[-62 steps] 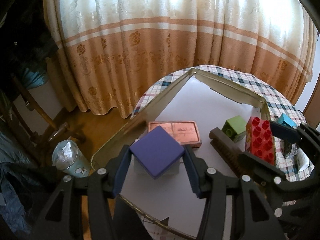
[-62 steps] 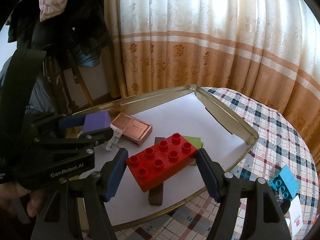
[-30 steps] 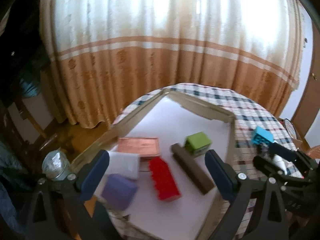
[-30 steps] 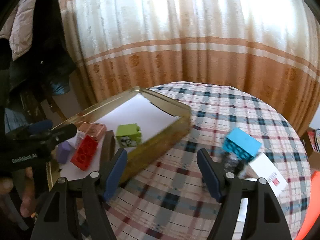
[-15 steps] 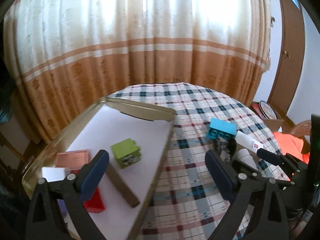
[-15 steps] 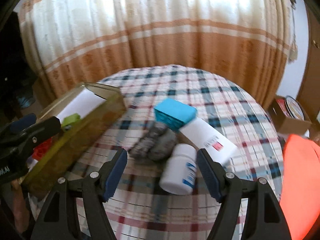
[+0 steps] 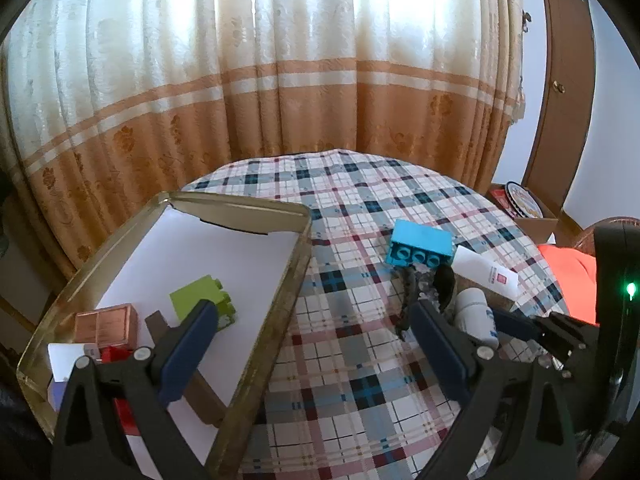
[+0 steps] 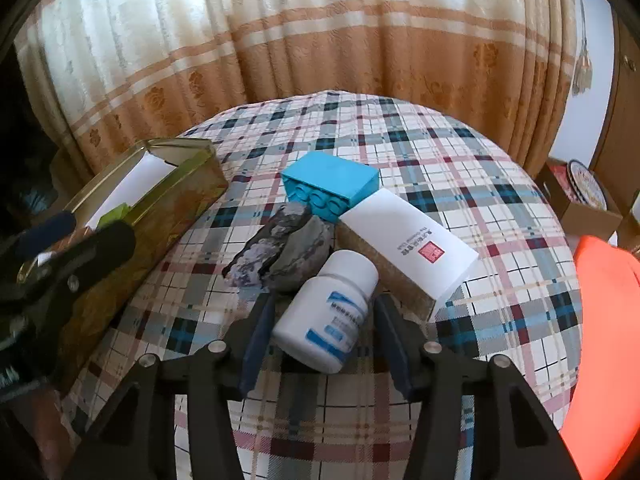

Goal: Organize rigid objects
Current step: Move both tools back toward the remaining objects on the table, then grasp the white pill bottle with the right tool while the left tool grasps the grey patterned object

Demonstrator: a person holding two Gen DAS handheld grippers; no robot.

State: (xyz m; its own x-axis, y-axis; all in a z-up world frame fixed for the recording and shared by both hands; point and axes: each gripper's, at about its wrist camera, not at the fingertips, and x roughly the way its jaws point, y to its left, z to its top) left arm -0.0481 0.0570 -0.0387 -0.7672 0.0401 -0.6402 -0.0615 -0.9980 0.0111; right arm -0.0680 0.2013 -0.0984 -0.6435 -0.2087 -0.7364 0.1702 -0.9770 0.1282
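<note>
A gold tin tray (image 7: 280, 280) on the plaid table holds a green block (image 7: 200, 298), a copper box (image 7: 106, 322), a brown bar (image 7: 200, 392) and a red brick (image 7: 120, 408). My left gripper (image 7: 314, 344) is open and empty above the cloth beside the tray. My right gripper (image 8: 324, 334) is open with its fingers on either side of a white pill bottle (image 8: 328, 312) lying on its side. A blue brick (image 8: 330, 188), a grey rock (image 8: 280, 244) and a white box (image 8: 408, 248) lie just beyond the bottle.
The tray's side wall (image 8: 160, 216) stands left of the right gripper. An orange cloth (image 8: 600, 320) lies at the table's right edge. Curtains hang behind the round table. A cardboard box (image 7: 532, 224) sits on the floor at right.
Both grippers let go of the purple block and red brick in the tray and swung right. The right gripper has come down around the white bottle.
</note>
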